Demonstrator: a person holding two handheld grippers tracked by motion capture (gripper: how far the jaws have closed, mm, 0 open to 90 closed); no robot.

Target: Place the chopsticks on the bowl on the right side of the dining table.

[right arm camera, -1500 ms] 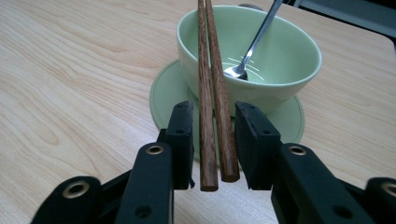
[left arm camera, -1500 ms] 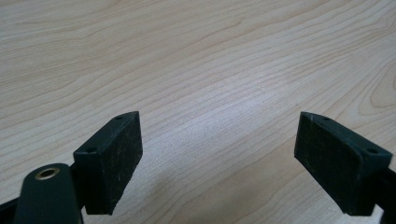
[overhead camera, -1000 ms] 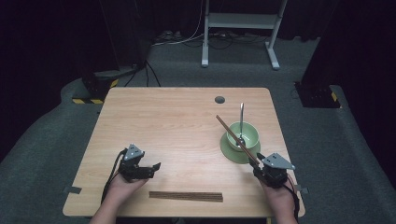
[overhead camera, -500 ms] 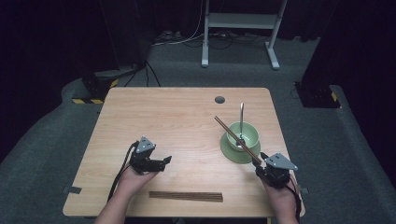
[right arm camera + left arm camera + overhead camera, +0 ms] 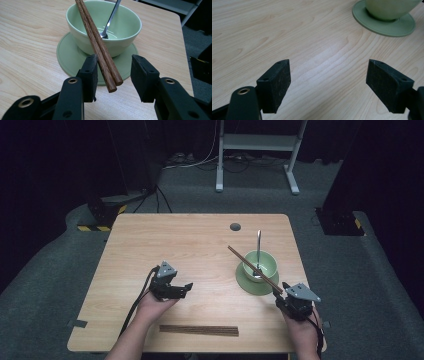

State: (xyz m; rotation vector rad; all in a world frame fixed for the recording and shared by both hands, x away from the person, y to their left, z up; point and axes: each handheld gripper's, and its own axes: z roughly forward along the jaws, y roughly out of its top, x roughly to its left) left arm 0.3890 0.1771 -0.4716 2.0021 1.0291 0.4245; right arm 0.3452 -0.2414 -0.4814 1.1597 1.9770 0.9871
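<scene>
Nearby — spoon [image 5: 258, 251] inside bowl [image 5: 264, 265]

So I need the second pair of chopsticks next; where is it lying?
In the high view the spare chopsticks lie flat along the table's near edge, between the person's forearms, just behind the left gripper.

- The surface [image 5: 200, 245] is a light wood-grain top with rounded corners, standing on a grey carpeted floor [image 5: 380, 290].
- A small dark round spot [image 5: 235, 226] sits near its far edge.
- A pale green saucer [image 5: 248, 285] lies flat toward the right side, carrying a green bowl [image 5: 260, 265].
- A bundle of dark brown chopsticks [image 5: 198, 330] lies flat along the near edge, well apart from the saucer.
</scene>
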